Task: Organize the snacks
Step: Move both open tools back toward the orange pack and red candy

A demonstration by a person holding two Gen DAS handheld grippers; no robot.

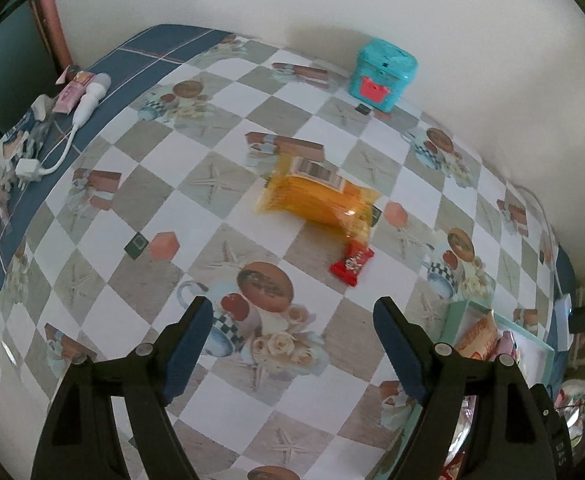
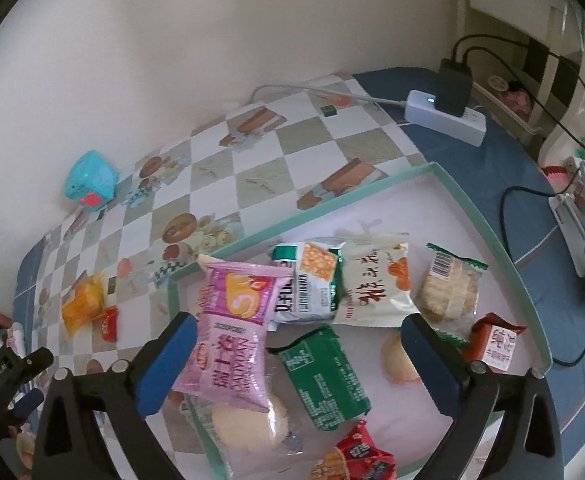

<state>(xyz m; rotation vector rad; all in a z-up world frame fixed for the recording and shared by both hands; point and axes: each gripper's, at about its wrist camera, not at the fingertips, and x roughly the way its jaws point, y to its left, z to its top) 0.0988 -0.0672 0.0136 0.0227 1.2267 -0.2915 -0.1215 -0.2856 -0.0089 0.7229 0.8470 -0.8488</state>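
right gripper (image 2: pixel 298 354): fingers spread, empty | left gripper (image 1: pixel 292 344): same | orange packet (image 1: pixel 318 196): lies diagonally

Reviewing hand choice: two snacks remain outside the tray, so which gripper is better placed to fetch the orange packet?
Left. The left gripper is open, empty and faces the orange packet; the right gripper hangs over the tray.

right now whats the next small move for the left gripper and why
Probably ease the left gripper forward and down onto the yellow packet: its jaws stand open and empty, and that packet and the small red candy lie outside the tray holding the other snacks.
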